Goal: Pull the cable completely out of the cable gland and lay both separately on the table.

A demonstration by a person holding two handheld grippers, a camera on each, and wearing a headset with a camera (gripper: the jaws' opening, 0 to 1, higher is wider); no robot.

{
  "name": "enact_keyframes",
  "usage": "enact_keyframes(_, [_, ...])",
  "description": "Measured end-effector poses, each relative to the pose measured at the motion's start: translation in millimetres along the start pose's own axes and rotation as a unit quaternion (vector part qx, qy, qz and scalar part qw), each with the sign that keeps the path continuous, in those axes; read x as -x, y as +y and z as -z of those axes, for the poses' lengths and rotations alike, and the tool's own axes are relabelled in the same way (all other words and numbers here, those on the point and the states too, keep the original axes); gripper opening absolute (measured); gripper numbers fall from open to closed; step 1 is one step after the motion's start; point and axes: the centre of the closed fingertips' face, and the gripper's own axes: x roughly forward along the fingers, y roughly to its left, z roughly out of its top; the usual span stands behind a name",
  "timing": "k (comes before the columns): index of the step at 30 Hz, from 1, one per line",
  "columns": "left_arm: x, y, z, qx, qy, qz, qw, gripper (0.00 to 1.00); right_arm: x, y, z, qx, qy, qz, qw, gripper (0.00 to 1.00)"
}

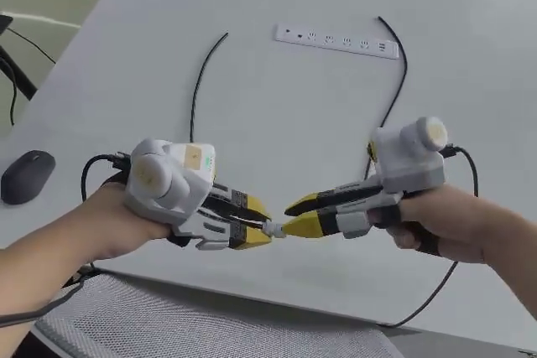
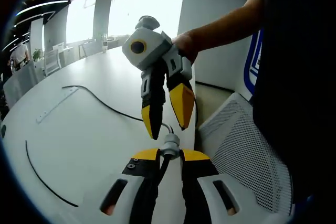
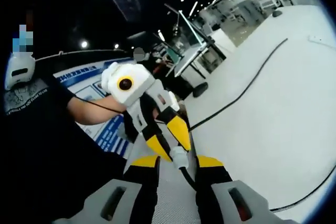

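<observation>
Left gripper (image 1: 262, 222) jaws are pinched in on the cable gland (image 2: 169, 145), which sits right at the yellow tips. Right gripper (image 1: 291, 216) jaws are spread wide, straddling the gland's other end. Can't tell if they touch it.

Gland is small, round, light grey-white. Black cable (image 3: 187, 176) runs through it and back between the jaws on both sides. The assembly is in the air over the bench's (image 1: 277, 123) near edge, not resting on it.

Writing: pale label (image 1: 194, 157) on the left gripper body is unreadable. Blue board (image 3: 107, 132) in the right gripper view has text too small to read.

Cable ends are hidden between the jaws, and how far the cable sits in the gland can't be made out.

Power strip (image 1: 336, 42) lies near the far edge, mouse (image 1: 27, 175) at the left edge.
</observation>
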Motion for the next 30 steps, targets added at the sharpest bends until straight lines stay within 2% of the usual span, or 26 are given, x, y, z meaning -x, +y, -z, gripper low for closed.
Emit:
enact_keyframes(8, [0.0,0.2,-3.6,-0.001,0.0,-0.003,1.0,0.15,-6.4,5.4,5.3,-0.017,0.013,-0.026,0.9994,0.13])
enact_keyframes(11, [-0.1,0.1,-4.5,0.0,-0.001,-0.004,1.0,0.15,-6.5,5.0,10.3,-0.019,0.024,-0.026,0.9992,0.09])
enact_keyframes(16, [-1.4,1.4,-4.2,-0.002,0.004,-0.005,1.0,0.15,-4.7,4.5,10.1,-0.016,0.02,-0.027,0.9993,0.08])
enact_keyframes(19, [-2.1,2.2,-4.9,-0.002,0.006,-0.006,1.0,0.15,-3.5,5.2,9.8,0.001,0.012,-0.025,0.9996,0.08])
enact_keyframes(23, [-2.8,1.3,-4.5,0.007,0.007,-0.003,0.9999,0.15,-3.2,5.1,10.3,0.062,0.011,-0.007,0.998,0.08])
enact_keyframes(25, [-3.3,0.3,-3.8,0.014,0.007,-0.001,0.9999,0.15,-3.1,4.5,11.2,0.099,0.014,0.007,0.9949,0.07])
enact_keyframes(27, [-3.4,1.0,-2.6,0.025,0.01,-0.002,0.9996,0.15,-3.6,4.9,10.7,0.145,0.018,0.031,0.9888,0.07])
enact_keyframes(28, [-3.4,1.4,-2.0,0.031,0.011,-0.003,0.9995,0.15,-3.8,5.1,10.4,0.168,0.02,0.043,0.9847,0.07])
enact_keyframes(30, [-2.7,1.7,-1.7,0.029,0.011,-0.003,0.9995,0.15,-4.3,4.2,10.4,0.224,0.029,0.066,0.9719,0.07])
